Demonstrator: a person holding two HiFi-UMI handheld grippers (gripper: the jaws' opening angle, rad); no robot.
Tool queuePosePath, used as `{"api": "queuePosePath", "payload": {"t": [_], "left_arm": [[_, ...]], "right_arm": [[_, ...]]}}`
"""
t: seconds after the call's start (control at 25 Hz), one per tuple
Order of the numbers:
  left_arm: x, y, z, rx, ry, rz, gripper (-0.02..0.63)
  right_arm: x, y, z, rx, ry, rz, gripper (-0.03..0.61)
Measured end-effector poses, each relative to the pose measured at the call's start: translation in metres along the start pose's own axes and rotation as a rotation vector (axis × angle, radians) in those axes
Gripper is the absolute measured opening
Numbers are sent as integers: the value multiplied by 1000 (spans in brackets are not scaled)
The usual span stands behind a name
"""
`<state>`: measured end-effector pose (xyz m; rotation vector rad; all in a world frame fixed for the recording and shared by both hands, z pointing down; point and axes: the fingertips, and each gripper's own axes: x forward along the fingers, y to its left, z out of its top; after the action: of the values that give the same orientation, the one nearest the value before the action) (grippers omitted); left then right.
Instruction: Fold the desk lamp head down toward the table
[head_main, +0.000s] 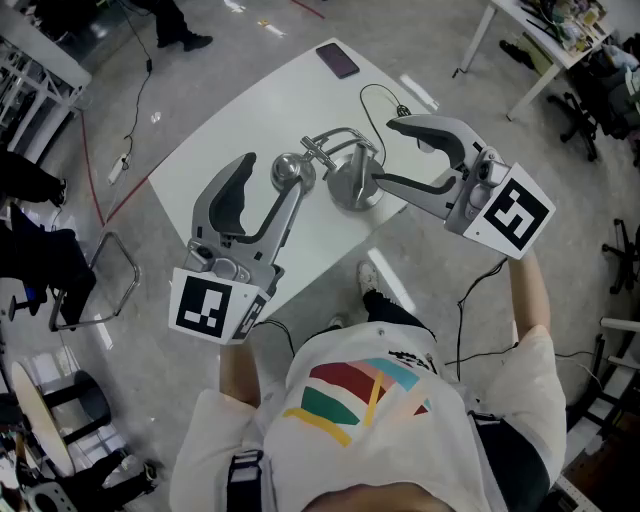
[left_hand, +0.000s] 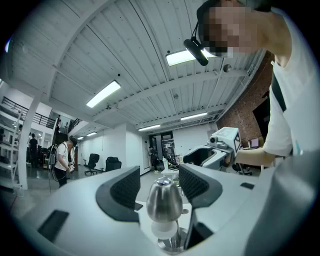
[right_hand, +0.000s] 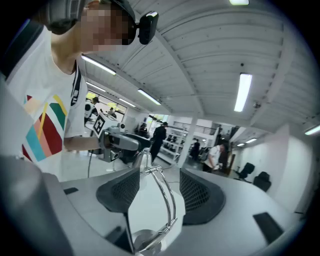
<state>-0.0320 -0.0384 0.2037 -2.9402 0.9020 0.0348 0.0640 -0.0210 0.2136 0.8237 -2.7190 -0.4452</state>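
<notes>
A chrome desk lamp stands on the white table (head_main: 250, 110), with its round base (head_main: 355, 188) near the front edge and its thin wire arm (head_main: 335, 142) reaching left to the bell-shaped head (head_main: 291, 170). My left gripper (head_main: 272, 175) is open, its jaws either side of the lamp head (left_hand: 163, 199) with gaps at both pads. My right gripper (head_main: 386, 153) is open too, level with the base; the wire arm (right_hand: 167, 197) and base (right_hand: 145, 241) lie between its jaws without touching them. Across the lamp, the left gripper (right_hand: 119, 142) shows in the right gripper view.
A dark phone (head_main: 337, 60) lies at the table's far corner. The lamp's black cable (head_main: 385, 95) loops over the right edge. A metal chair frame (head_main: 100, 285) stands on the floor at left, another white table (head_main: 540, 40) at top right. People stand in the room's background.
</notes>
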Motion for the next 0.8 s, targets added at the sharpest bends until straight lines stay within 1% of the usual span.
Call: {"api": "queuePosePath", "payload": {"t": [0.08,0.16,0.24,0.32,0.36,0.48,0.52,0.6,0.64,0.68,0.8], "left_arm": [[15,3,7,2,-23,-37,285],[24,4,10,0,-26,-57,285],[28,3,10,10,-10,-51,284],[30,4,8,44,13,-41,282],[31,4,7,67,27,-47,282],[31,1,-1,132,79,-105,239],[32,-2,-4,143,101,-129,224],[33,-5,-7,133,133,-175,197],[34,-6,-7,118,139,-191,184],[34,-6,-6,103,139,-203,184],[34,-5,-5,80,136,-227,183]], "right_arm": [[12,-10,-15,-13,86,143,236],[22,-15,-26,-27,151,301,236],[31,-17,-28,-15,173,452,235],[40,-22,-29,0,195,557,235],[45,-25,-31,-4,217,593,235],[63,-26,-39,-30,282,688,235],[66,-24,-41,-34,299,717,235],[70,-21,-43,-41,321,756,234],[71,-20,-42,-45,327,765,233],[72,-19,-42,-48,329,774,232],[70,-13,-43,-39,332,806,170]]}}
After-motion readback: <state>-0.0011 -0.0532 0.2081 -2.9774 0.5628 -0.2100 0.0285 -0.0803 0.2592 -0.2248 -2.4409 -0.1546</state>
